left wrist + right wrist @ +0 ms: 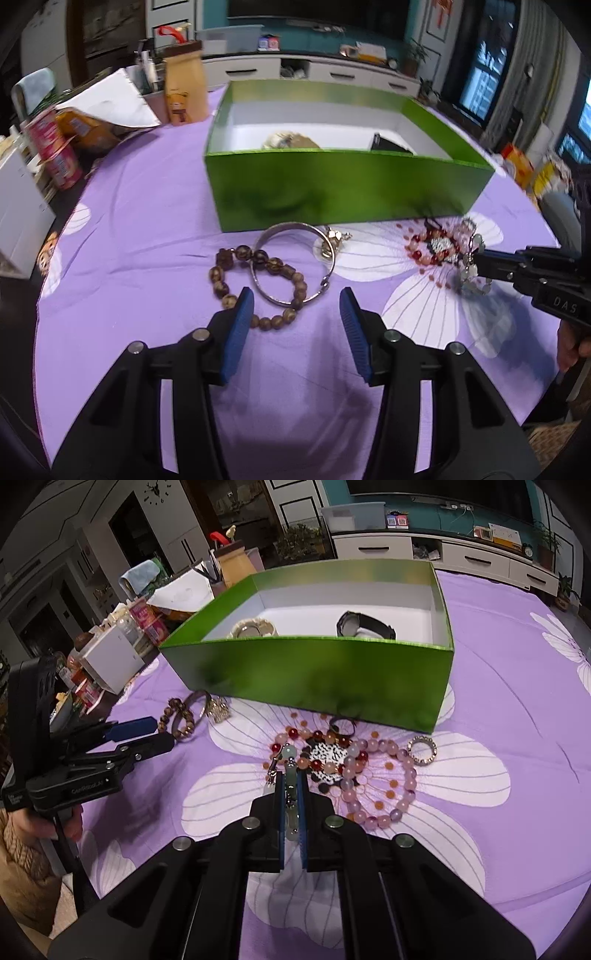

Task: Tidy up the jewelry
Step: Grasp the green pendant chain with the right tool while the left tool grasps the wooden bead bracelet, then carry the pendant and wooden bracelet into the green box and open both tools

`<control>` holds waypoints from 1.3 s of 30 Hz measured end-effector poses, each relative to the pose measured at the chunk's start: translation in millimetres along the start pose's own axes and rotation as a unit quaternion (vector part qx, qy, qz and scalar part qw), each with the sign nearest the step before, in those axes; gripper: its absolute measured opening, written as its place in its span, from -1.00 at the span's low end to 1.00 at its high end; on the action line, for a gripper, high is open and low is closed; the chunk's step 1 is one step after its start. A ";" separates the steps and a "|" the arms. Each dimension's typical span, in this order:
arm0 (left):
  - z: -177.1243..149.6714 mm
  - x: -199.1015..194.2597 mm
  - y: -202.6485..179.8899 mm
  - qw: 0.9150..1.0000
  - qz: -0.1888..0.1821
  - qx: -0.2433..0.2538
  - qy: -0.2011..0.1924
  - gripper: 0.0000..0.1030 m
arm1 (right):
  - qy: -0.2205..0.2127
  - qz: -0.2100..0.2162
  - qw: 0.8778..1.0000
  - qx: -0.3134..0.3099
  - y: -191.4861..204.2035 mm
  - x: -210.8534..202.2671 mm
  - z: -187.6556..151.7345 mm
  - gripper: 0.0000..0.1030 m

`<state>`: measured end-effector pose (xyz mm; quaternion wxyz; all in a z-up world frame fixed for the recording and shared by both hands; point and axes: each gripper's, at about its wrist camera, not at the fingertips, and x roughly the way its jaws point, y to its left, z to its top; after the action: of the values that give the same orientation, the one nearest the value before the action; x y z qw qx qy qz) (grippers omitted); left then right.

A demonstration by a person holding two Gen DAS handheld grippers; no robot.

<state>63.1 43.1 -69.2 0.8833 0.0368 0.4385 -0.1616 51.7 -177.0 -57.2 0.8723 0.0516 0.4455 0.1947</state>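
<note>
**Right tool gripping a pale green bead piece beside the green box**

A surface [517,709] covered in purple floral cloth is filling most of both views. A green box [314,679] is sitting open in the upper middle of the right wrist frame, with a pale bracelet [254,627] lying at its inner left and a black watch [364,626] at its inner right.

The left tool [296,306] is hovering with its blue pads spread wide apart, holding nothing, at the lower centre of the left wrist frame. The right tool [291,786] is pinching a pale green bead piece [289,755] between nearly closed pads at the frame's centre.

Just right of it, a pink bead bracelet [406,786] is lying on the white flower print, touching a red and orange bead strand [317,738]. A wooden bead bracelet [258,288] is overlapping a silver bangle [295,266] in front of the left tool. A small sparkly ring [422,750] is resting right of the pink beads.
</note>
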 end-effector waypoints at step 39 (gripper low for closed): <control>43.5 -74.8 -5.5 0.993 -0.030 -0.077 -0.089 -0.86 | -0.082 0.004 0.996 -0.020 5.1 -61.7 26.9 -0.89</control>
<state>52.4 47.9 16.6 0.9138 -0.0587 0.3703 -0.1564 39.1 -193.8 7.0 0.9061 0.0517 0.3682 0.2020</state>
